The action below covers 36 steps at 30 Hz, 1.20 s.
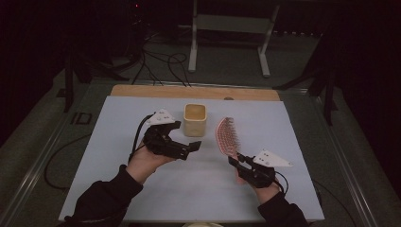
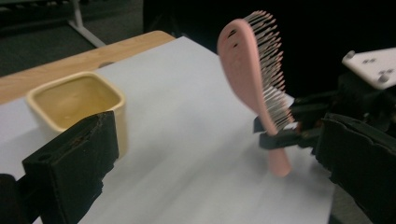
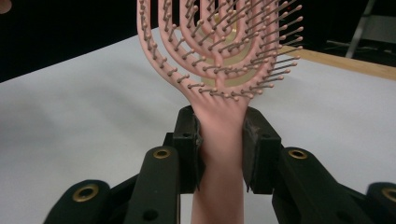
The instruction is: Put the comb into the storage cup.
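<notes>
**Inspector A:** Nearest item first. What did the right gripper (image 1: 235, 160) have?

**Inspector B:** It was clamped on the pink hairbrush (image 1: 227, 135). In the right gripper view both pads pressed the handle of the brush (image 3: 219, 154), 1 on each side, just below the bristle head. The person's right hand (image 1: 262, 187) held that gripper at the near right of the desk (image 1: 293, 142).

**Inspector A:** Position of the brush?

**Inspector B:** Lifted off the white desk surface, head pointing away from the person. In the left gripper view it stood close to upright, tilted slightly, bristles facing the right gripper's side, with the handle end (image 2: 279, 163) hanging free below the jaws.

**Inspector A:** And the left gripper (image 1: 195, 146)?

**Inspector B:** Held in the left hand (image 1: 144, 163) at the near left, pointing across toward the brush. Its jaws stood apart with nothing between them; in its own view 1 jaw sat at the lower left and the other at the right edge, well separated.

**Inspector A:** Further out?

**Inspector B:** 1 cream square cup (image 1: 195, 119) stood upright on the desk beyond the left gripper, just left of the brush head and not touching it. It showed a yellowish interior (image 2: 74, 100). Behind it ran a bare wooden strip (image 1: 189, 91) along the desk's far edge. Beyond the desk, cables (image 1: 161, 64) lay on the floor beside a white frame stand (image 1: 265, 52).
</notes>
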Motion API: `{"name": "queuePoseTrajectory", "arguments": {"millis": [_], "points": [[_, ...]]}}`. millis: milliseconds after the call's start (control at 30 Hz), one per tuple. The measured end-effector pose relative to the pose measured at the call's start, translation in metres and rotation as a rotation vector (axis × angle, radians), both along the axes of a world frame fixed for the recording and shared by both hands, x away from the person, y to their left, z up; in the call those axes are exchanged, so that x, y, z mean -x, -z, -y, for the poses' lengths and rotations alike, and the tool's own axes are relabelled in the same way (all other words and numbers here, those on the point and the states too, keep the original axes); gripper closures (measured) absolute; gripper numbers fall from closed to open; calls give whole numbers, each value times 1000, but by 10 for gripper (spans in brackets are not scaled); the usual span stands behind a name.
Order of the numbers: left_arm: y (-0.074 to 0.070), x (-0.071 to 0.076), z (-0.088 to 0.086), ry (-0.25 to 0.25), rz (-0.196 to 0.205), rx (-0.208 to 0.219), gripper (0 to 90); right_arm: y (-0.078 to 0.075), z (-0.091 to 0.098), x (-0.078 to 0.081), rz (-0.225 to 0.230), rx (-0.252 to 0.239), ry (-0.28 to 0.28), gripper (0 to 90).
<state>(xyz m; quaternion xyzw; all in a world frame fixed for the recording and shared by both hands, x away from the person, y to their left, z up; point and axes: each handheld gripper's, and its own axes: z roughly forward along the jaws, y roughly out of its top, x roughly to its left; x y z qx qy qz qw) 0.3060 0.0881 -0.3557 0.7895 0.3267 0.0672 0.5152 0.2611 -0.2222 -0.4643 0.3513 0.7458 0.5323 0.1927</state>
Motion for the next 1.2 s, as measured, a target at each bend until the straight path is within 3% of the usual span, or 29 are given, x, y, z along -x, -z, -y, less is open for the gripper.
{"name": "queuePoseTrajectory", "arguments": {"millis": [167, 533, 733, 833, 1000, 1200], "points": [[-2, -2, 12, -10, -48, 23, 3, 0, 0, 0, -1, 0, 2, 705], [-2, -6, 37, 8, -114, 77, 4, 1, -1, 0, 1, 3, 1, 705], [1, -10, 53, -9, -154, 108, 4, 1, -1, 0, -1, 8, -2, 704], [4, -12, 60, 4, -163, 104, 4, 1, -1, 0, -1, 6, -4, 704], [12, -16, 71, -22, -190, 97, 5, 2, 0, -1, -6, 2, -4, 705], [18, -21, 78, -49, -217, 119, 35, 2, -1, 0, -5, 8, -9, 704]]}}
